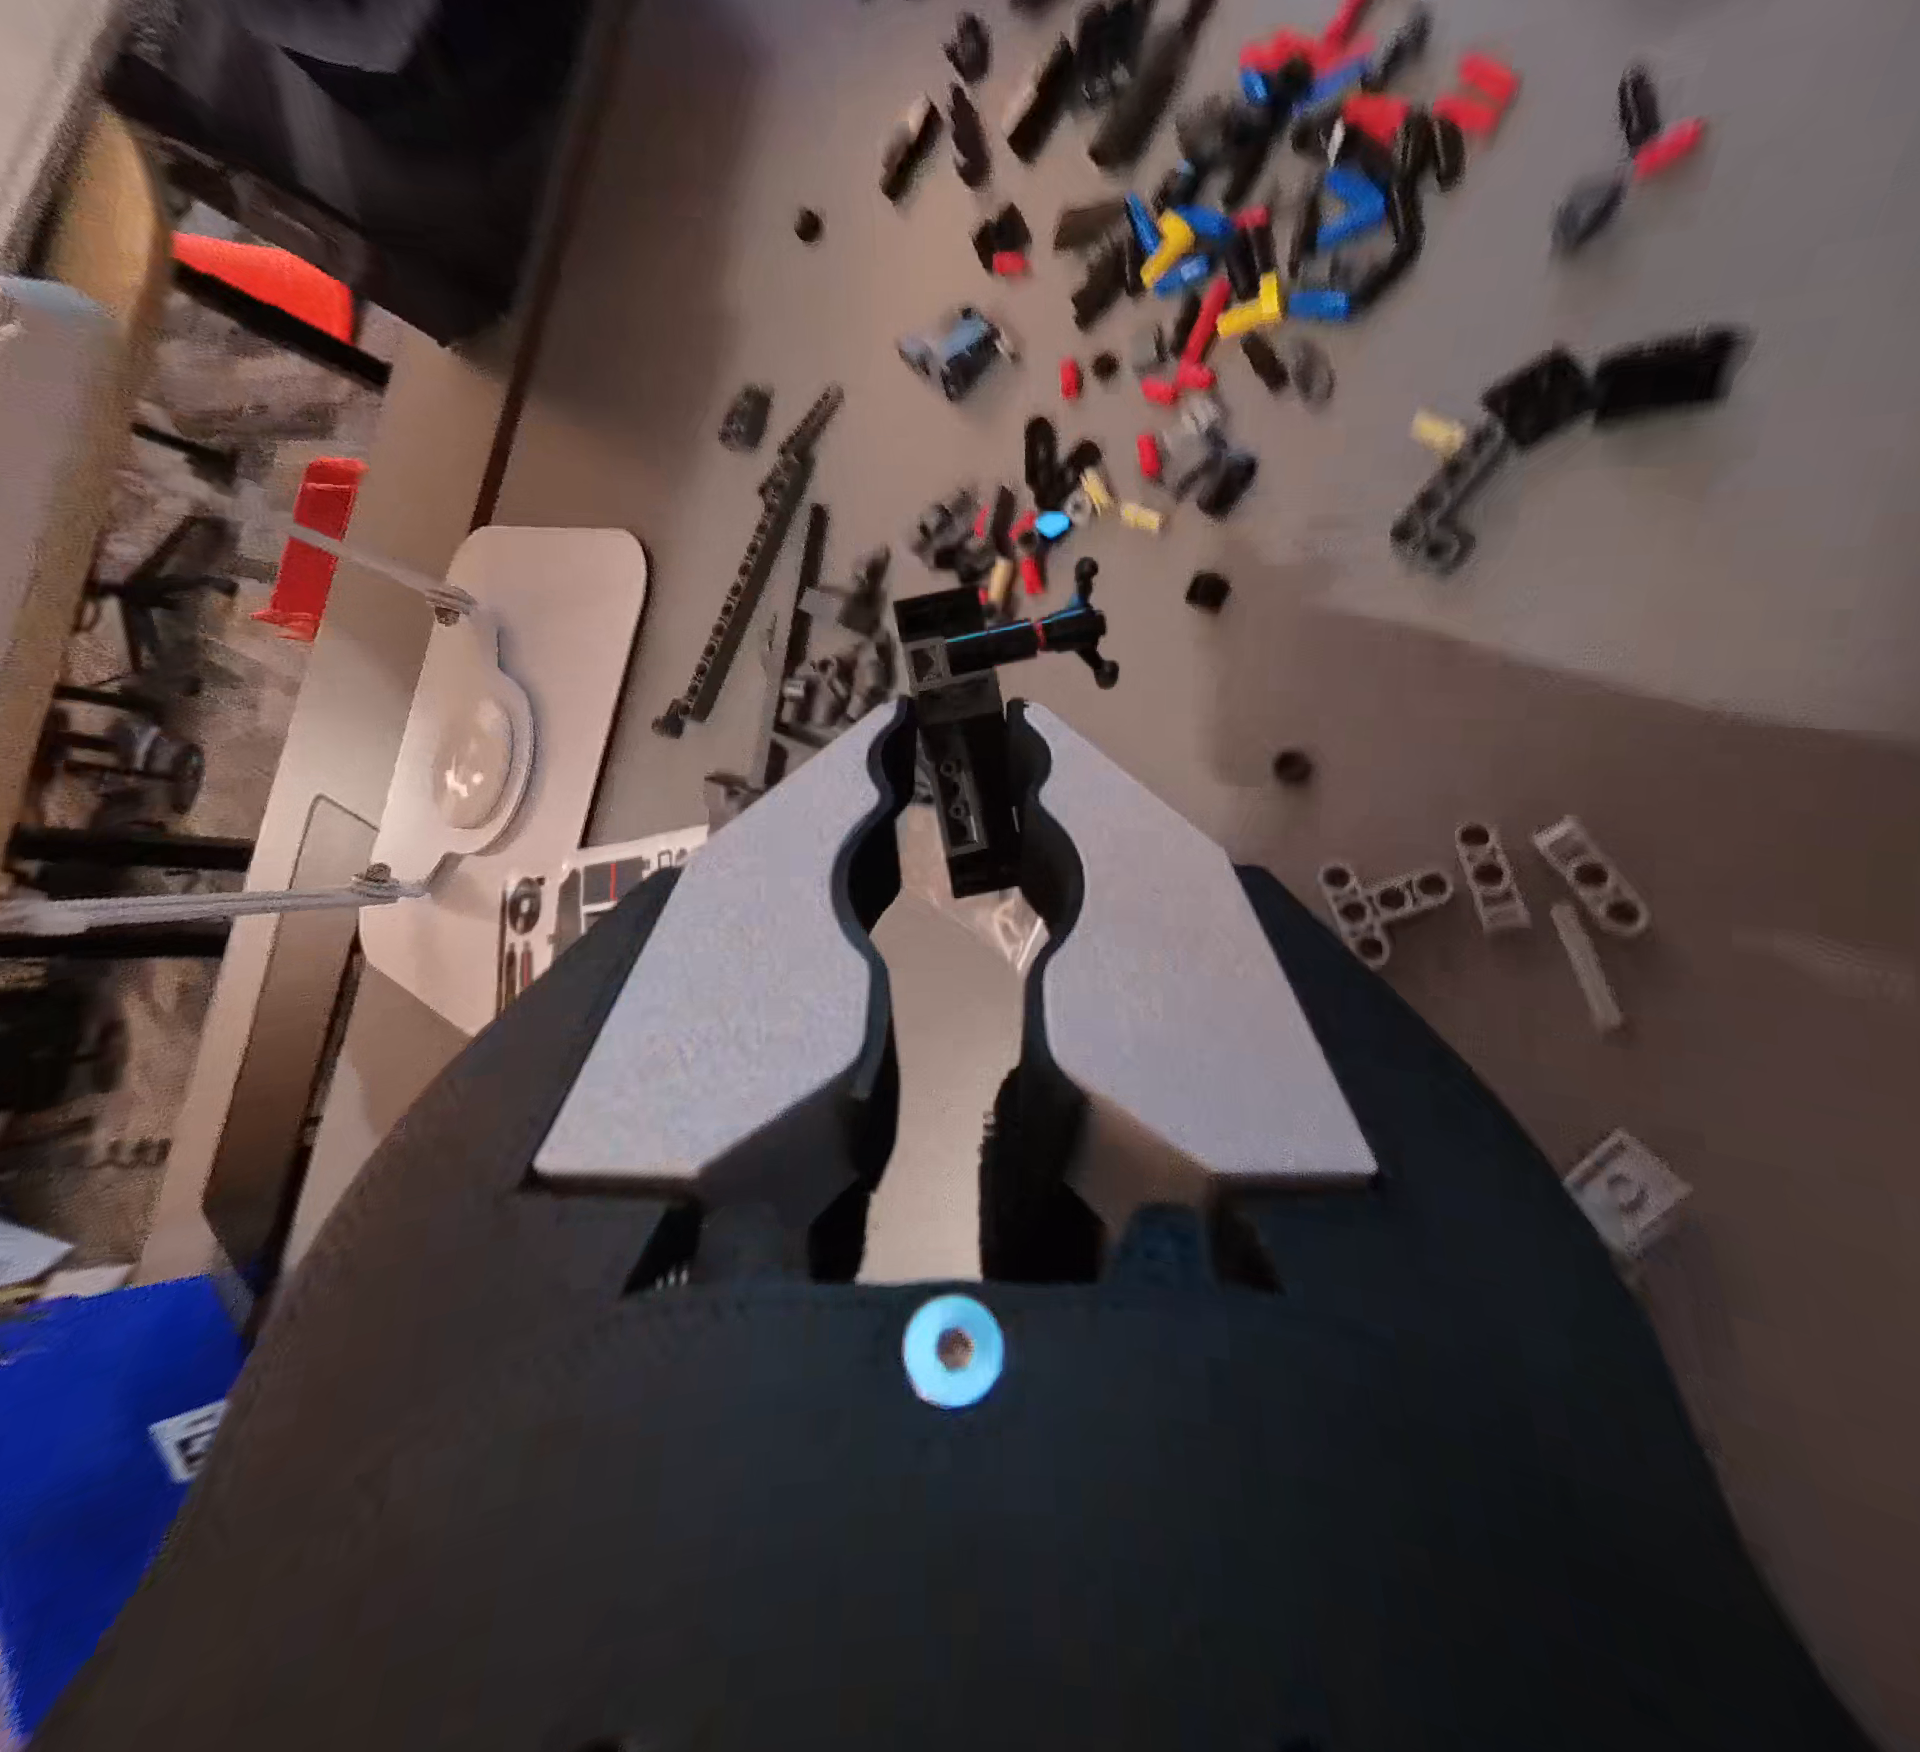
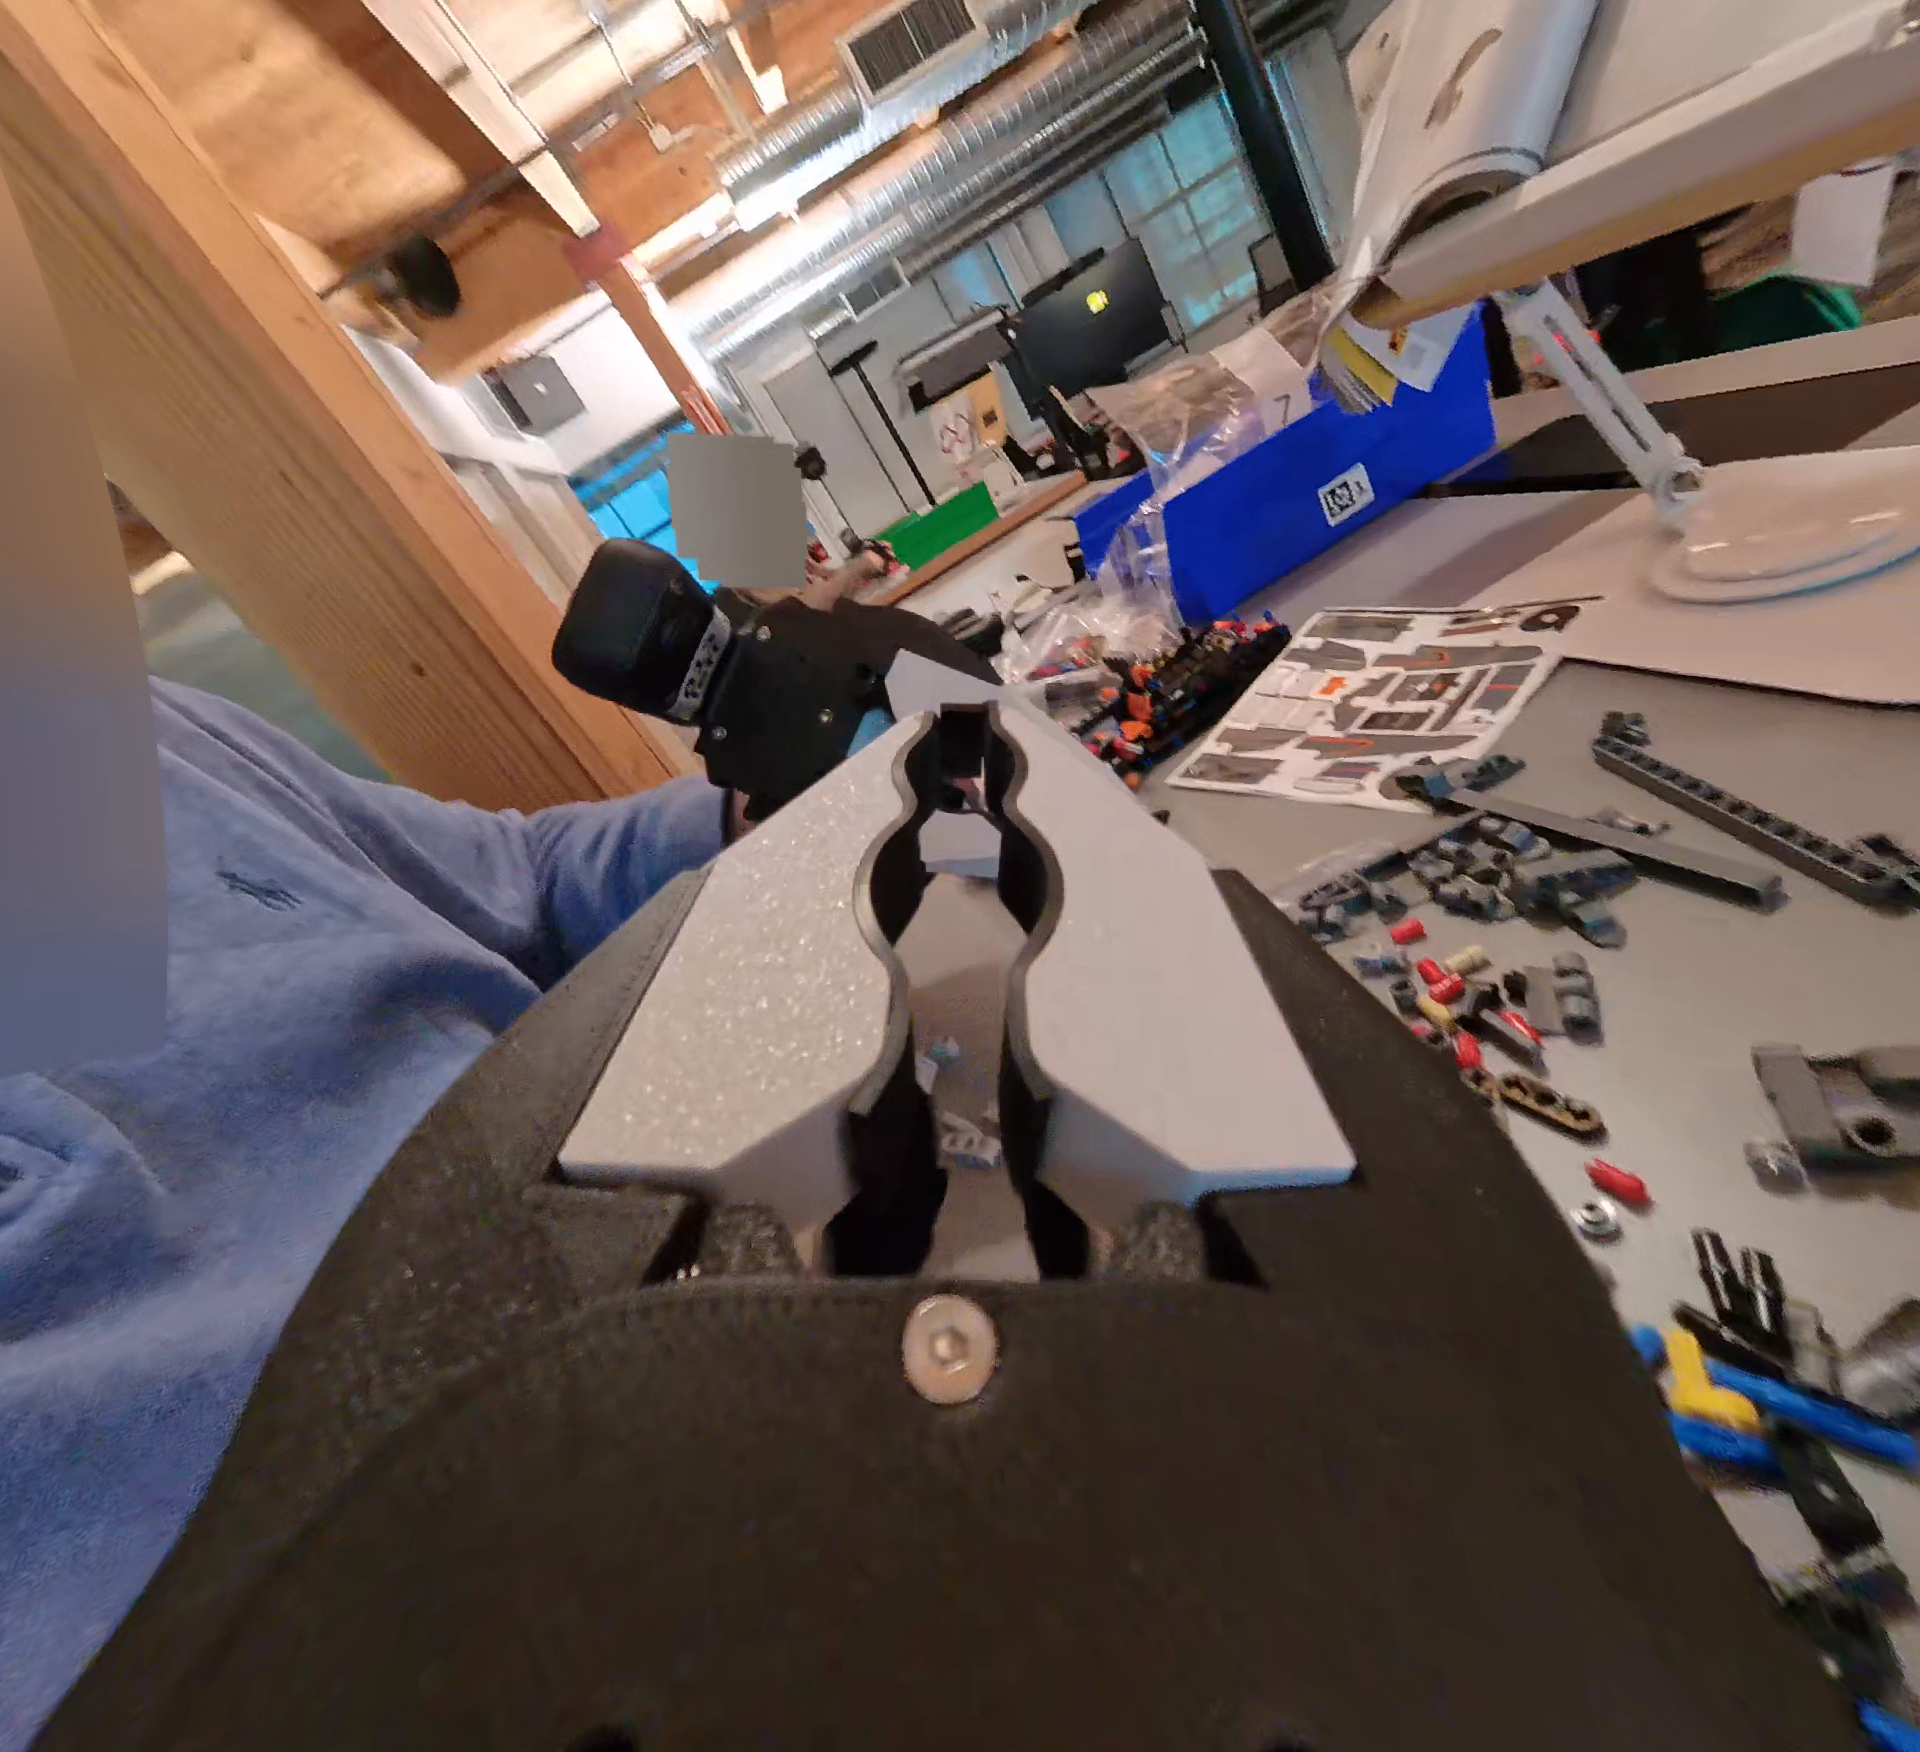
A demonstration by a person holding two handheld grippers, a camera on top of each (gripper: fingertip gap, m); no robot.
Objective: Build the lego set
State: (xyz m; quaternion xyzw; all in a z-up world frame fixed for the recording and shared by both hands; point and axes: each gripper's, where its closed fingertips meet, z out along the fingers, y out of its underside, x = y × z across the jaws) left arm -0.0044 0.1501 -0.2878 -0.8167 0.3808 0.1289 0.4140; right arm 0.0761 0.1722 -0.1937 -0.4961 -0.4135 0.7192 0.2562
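Observation:
In the left wrist view my left gripper [image 1: 958,726] is shut on a black lego assembly [image 1: 940,653] and holds it above the grey table [image 1: 1558,684]. The assembly sticks out past the fingertips, and a black axle with blue and red bands [image 1: 1039,637] juts to its right. In the right wrist view my right gripper [image 2: 958,720] is shut on a small black lego piece [image 2: 956,746] at its tips. The left gripper's black body [image 2: 769,694] is just behind it, held by a person in a blue sleeve [image 2: 312,923].
Loose black, red, blue and yellow pieces [image 1: 1247,227] lie scattered on the far table. Light grey beams [image 1: 1486,881] lie at the right. A magnifier on an arm [image 1: 468,746] stands at the left. A sticker sheet [image 2: 1361,705], long black beams [image 2: 1745,819] and a blue box [image 2: 1288,497] are nearby. The left gripper's tips are roughly 12 cm from the right gripper's.

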